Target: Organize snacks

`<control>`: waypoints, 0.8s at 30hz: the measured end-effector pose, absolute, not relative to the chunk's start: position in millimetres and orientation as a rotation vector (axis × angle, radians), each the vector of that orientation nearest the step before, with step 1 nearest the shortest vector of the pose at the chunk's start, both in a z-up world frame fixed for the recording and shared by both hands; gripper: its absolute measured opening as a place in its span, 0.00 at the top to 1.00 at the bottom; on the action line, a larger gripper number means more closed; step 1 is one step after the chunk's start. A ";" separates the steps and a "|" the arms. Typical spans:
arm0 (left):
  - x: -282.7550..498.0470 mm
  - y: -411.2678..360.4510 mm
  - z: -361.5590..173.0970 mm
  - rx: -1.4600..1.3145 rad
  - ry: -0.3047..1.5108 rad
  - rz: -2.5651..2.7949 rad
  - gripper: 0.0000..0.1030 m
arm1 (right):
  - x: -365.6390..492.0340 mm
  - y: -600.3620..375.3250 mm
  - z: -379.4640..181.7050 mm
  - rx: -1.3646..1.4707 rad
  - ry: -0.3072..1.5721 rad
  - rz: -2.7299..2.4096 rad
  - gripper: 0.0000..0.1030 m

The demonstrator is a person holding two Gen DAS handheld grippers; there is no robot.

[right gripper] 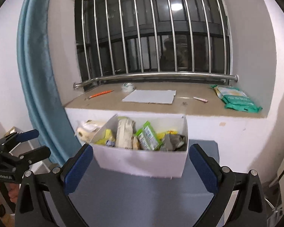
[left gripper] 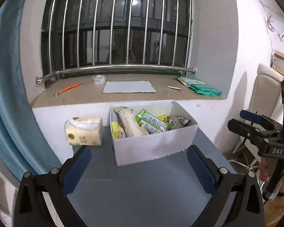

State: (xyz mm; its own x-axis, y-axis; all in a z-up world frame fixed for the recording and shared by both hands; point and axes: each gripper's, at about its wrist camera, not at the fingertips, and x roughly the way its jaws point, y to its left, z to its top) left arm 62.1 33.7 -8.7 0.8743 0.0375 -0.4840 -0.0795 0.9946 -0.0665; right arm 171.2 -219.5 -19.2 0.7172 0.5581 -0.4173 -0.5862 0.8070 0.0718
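A white box [left gripper: 153, 145] [right gripper: 142, 160] stands on the grey table [left gripper: 142, 189] against the wall, filled with snack packets: a long beige pack [left gripper: 128, 123] [right gripper: 124, 132], green wrappers [left gripper: 153, 122] [right gripper: 148, 136], yellow ones [left gripper: 116, 128] and a silver one [right gripper: 174, 141]. My left gripper [left gripper: 139, 162] hovers open in front of the box with nothing between its fingers. My right gripper [right gripper: 141, 162] is open too, its blue pads either side of the box front. Each gripper shows at the edge of the other's view, held by a hand.
A tissue pack [left gripper: 84, 131] lies left of the box. On the window sill [left gripper: 123, 96] above rest a grey sheet [left gripper: 129, 87], an orange tool [left gripper: 67, 89], a tape roll [left gripper: 98, 79] and green wipe packs [left gripper: 198, 87]. A blue curtain [right gripper: 37, 75] hangs left; a chair [left gripper: 265, 94] stands right.
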 end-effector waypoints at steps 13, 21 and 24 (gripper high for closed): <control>-30.9 13.9 -25.6 -0.145 0.503 0.099 0.00 | 81.3 -260.8 -52.3 -0.046 0.500 0.613 0.00; -44.5 0.1 -32.4 -0.124 0.506 0.083 0.00 | 59.3 -273.6 -59.2 -0.046 0.512 0.593 0.00; -44.6 -2.1 -30.4 -0.118 0.502 0.075 0.00 | 56.6 -272.2 -56.7 -0.050 0.505 0.603 0.00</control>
State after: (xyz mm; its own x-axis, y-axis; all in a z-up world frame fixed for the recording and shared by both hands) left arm -44.6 -2.1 -30.4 0.8743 0.0426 -0.4835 -0.1005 0.9904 -0.0945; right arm 56.6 -272.2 -56.7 0.7062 0.5304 -0.4689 -0.5544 0.8263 0.0997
